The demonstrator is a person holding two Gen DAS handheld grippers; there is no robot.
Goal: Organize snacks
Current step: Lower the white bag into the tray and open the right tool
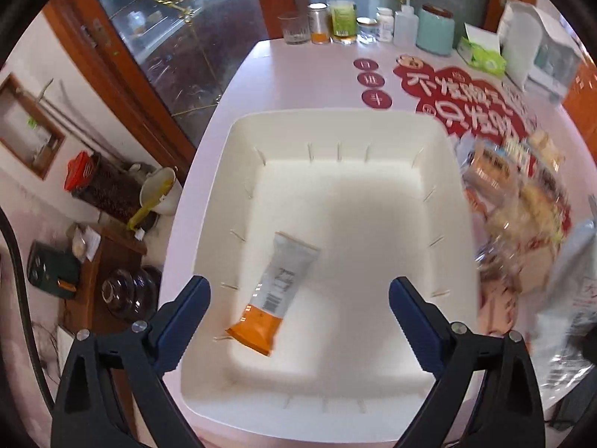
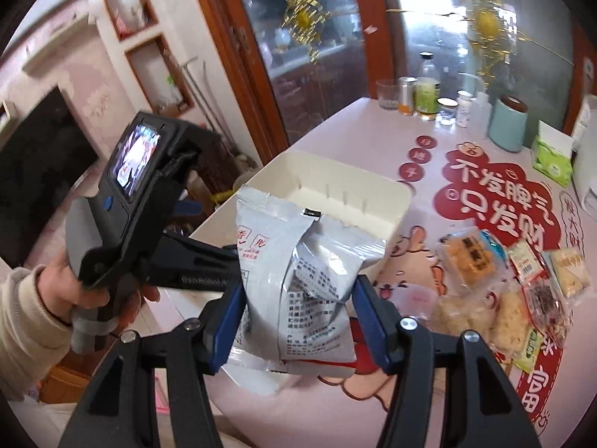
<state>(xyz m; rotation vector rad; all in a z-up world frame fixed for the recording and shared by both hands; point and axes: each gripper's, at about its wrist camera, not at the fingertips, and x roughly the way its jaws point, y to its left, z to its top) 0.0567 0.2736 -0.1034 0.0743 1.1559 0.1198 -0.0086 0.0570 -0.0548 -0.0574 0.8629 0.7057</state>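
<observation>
A white plastic bin (image 1: pixel 444 164) stands on the pink table, and one grey-and-orange snack packet (image 1: pixel 274 291) lies flat inside it. Above the bin hangs my left gripper (image 1: pixel 298 321), open, nothing between its blue pads. In the right wrist view my right gripper (image 2: pixel 298 310) is shut on a crumpled silver snack bag (image 2: pixel 298 261), held above the table in front of the bin (image 2: pixel 395 220). A hand holds the left gripper's black body (image 2: pixel 123 205) at the left of that view. Several loose snack packets (image 2: pixel 511 291) lie on the table to the right; in the left wrist view they (image 1: pixel 522 201) are blurred.
Along the table's far edge stand a glass (image 1: pixel 294 28), jars, bottles (image 1: pixel 343 11), a teal canister (image 1: pixel 434 30) and a green tissue pack (image 1: pixel 481 52). A red printed design (image 2: pixel 503 201) covers the table's right part. Left of the table sit a low wooden stand with clutter (image 1: pixel 112 201).
</observation>
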